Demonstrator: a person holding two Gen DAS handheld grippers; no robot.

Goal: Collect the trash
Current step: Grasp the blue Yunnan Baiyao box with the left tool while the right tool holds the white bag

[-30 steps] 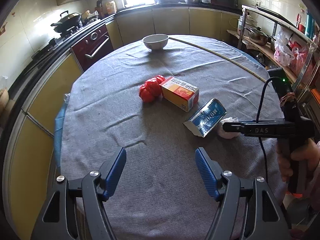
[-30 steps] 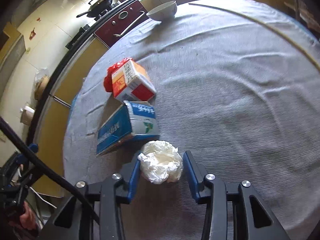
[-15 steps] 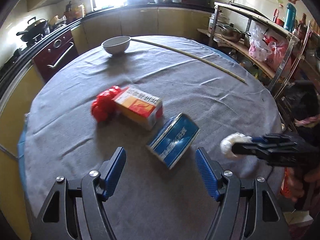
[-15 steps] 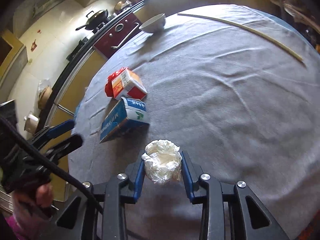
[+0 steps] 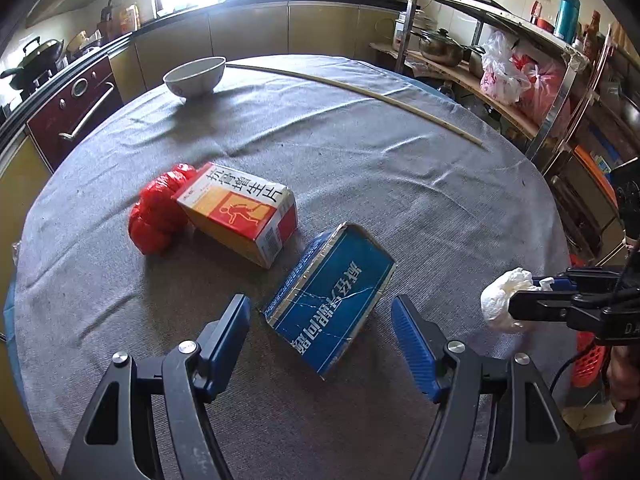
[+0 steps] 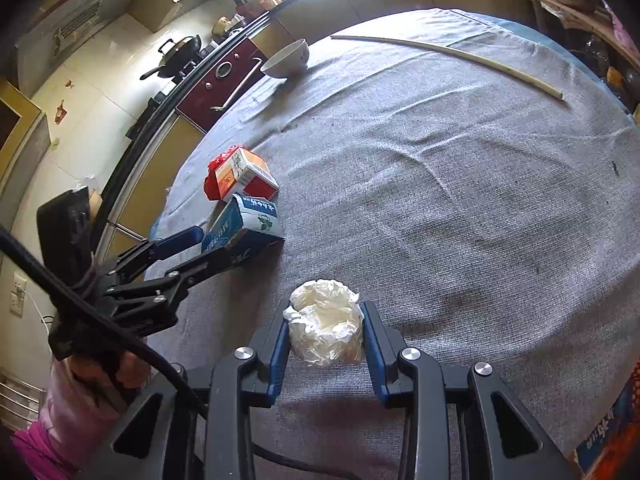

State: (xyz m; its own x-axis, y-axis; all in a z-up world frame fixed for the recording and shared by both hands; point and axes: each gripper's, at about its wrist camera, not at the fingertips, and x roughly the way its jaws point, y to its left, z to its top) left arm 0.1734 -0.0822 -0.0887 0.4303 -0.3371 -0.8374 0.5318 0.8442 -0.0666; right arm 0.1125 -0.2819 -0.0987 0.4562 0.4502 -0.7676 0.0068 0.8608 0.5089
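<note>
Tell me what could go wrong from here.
The white paper wad is soft and only pinched by the right hand-held gripper; it could slip out. The open left hand-held gripper nears the blue box, which lies skewed, so a finger may shove it.

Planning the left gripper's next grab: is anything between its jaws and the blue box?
Nothing visible. The left gripper is open, and the blue box lies directly ahead on the grey cloth.
</note>
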